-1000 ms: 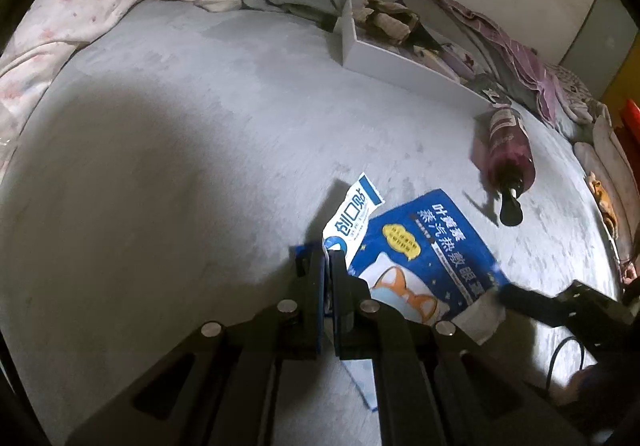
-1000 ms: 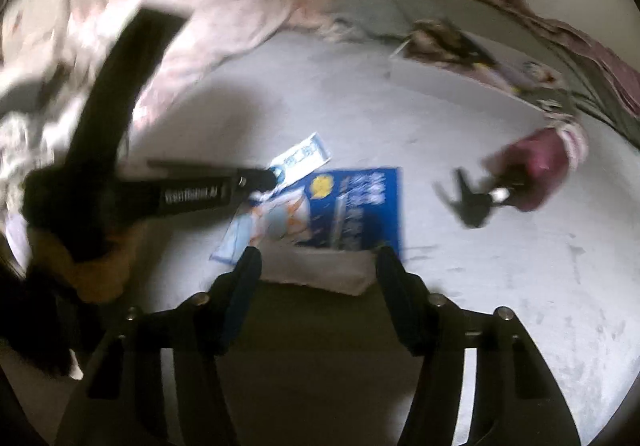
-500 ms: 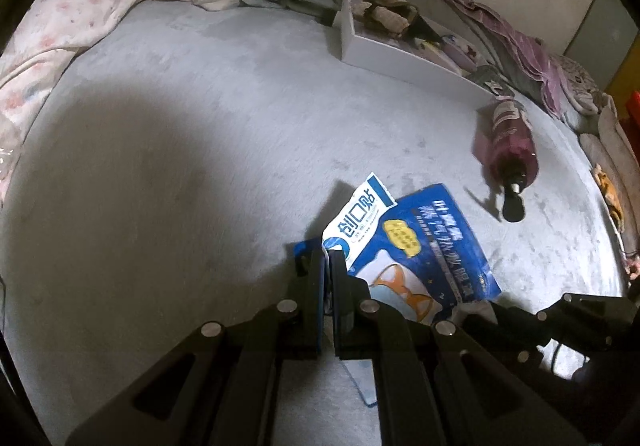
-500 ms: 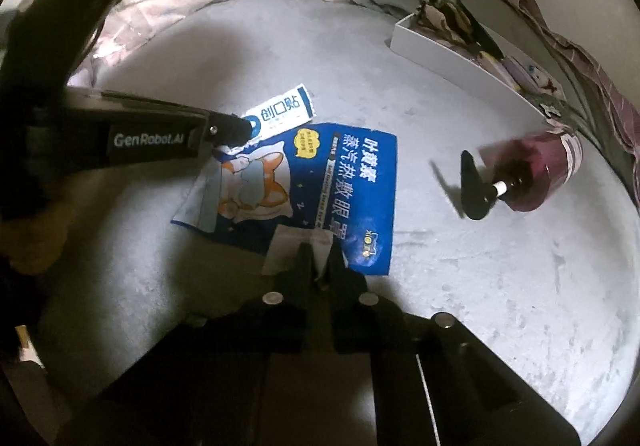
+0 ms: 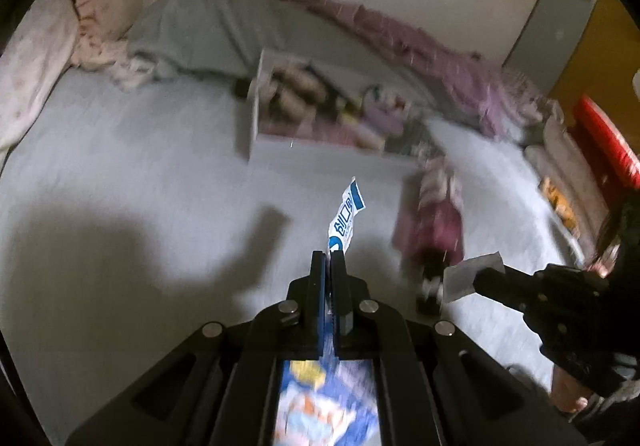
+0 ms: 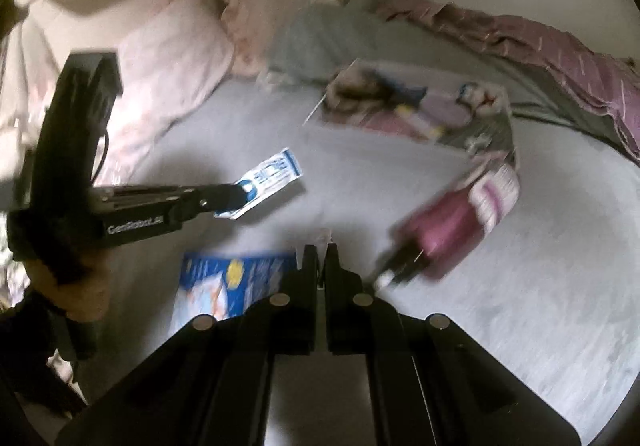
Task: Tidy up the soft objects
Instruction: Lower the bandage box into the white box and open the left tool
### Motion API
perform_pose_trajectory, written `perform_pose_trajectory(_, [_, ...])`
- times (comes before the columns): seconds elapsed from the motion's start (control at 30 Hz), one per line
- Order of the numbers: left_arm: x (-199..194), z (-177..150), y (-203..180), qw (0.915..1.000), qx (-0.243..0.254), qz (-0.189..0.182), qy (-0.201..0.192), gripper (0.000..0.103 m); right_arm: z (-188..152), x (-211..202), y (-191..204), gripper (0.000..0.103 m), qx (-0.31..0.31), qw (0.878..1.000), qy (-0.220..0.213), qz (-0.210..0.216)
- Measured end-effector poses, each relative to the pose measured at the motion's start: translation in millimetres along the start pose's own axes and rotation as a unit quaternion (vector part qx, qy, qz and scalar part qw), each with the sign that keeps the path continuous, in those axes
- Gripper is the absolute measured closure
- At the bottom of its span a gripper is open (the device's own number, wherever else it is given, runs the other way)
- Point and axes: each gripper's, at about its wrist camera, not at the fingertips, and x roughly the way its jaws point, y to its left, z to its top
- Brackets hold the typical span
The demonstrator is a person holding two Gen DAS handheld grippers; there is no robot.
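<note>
A: Sachets: the blue-and-white sachet (image 5: 346, 220) is clamped in the left gripper (image 5: 329, 258), raised clear of the grey bed surface (image 5: 120, 174). The pale packet (image 5: 472, 276) is pinched in the right gripper (image 6: 320, 252).

B: What changed?

A: Half a second ago both grippers sat low at the blue pouch (image 6: 224, 286). The right jaws have just been closing and now stand clenched on the packet's edge. Both tools have lifted, and both views are blurred by motion. The pouch lies flat on the bed, near, below the grippers.

B: Consequence for the task?

A: Two soft items are in hand and free to be carried. The white tray (image 5: 256, 106) at the far side, already holding assorted items, is the probable destination; that is a judgement only.

B: Obstructions?

A: The magenta pump bottle (image 6: 452, 222) lies on its side to the right, between the grippers and the tray's right end. Grey bedding (image 5: 208, 30) and pink fabric (image 5: 420, 46) are heaped far behind the tray. A pale pillow (image 6: 172, 46) occupies the far left. The direct line to the tray's near wall appears open
</note>
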Motion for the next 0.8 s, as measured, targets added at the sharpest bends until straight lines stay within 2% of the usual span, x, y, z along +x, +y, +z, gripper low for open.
perform_pose_trajectory(0.13, [16,39,3,0.9976,-0.017,-0.06,-0.029,0.102,27,8,-22,0.099,0.014,0.999,-0.022,-0.032])
perform_pose_trajectory(0.2, [30,54,2,0.9957,-0.02,-0.086,-0.026,0.102,39,14,-33,0.099,0.02,0.998,-0.028,-0.044])
perform_pose_trajectory(0.27, [50,67,-2,0.9953,-0.022,-0.092,-0.019,0.102,47,22,-42,0.099,0.032,0.998,-0.029,-0.053])
perform_pose_trajectory(0.47, [98,87,-10,0.9966,-0.029,-0.077,-0.009,0.102,76,49,-74,0.099,0.058,0.994,-0.04,-0.089])
perform_pose_trajectory(0.53, [110,90,-10,0.9955,-0.041,-0.085,-0.003,0.102,85,53,-84,0.099,0.067,0.992,-0.048,-0.097])
perform_pose_trajectory(0.63, [128,95,-9,0.9957,-0.064,-0.067,0.003,0.102,100,60,-104,0.098,0.092,0.987,-0.06,-0.117])
perform_pose_trajectory(0.8, [156,101,-5,0.9962,-0.083,-0.016,0.021,0.102,119,93,-141,0.098,0.157,0.98,-0.046,-0.115])
